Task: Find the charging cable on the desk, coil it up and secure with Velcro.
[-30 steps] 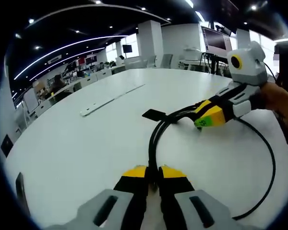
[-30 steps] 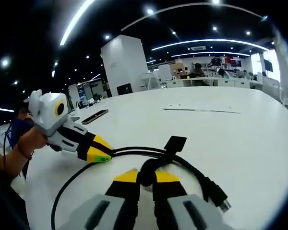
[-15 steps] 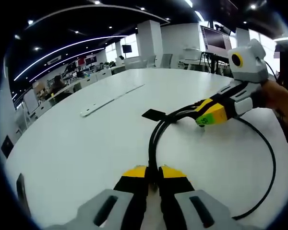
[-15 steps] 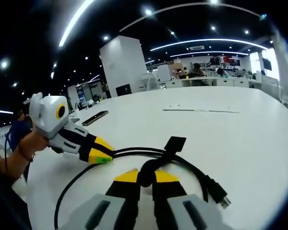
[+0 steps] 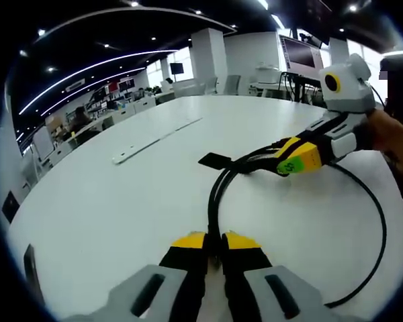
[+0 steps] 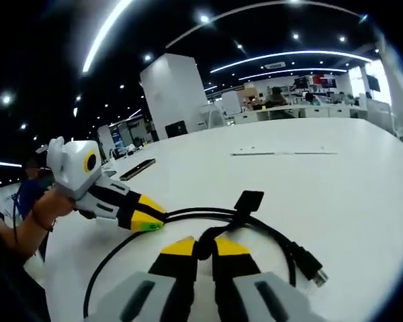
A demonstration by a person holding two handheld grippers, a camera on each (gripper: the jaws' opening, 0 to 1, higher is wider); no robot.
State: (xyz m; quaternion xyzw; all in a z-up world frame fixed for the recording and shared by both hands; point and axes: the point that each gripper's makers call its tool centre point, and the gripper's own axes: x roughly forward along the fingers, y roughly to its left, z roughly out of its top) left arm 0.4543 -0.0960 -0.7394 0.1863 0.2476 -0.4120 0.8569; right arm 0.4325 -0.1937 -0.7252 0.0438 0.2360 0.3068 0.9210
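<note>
Both our grippers, left (image 5: pixel 215 243) and right (image 6: pixel 204 247), pinched the black cable (image 5: pixel 218 184) looped on the white table (image 5: pixel 121 201). It looked limp and springy; we judged gripping near its Velcro tab (image 6: pixel 248 200) best.

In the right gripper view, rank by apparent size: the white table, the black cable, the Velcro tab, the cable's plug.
1. white table
2. black cable
3. and 4. Velcro tab and plug: look alike in size, and the plug is nearer the camera, so unranked.
</note>
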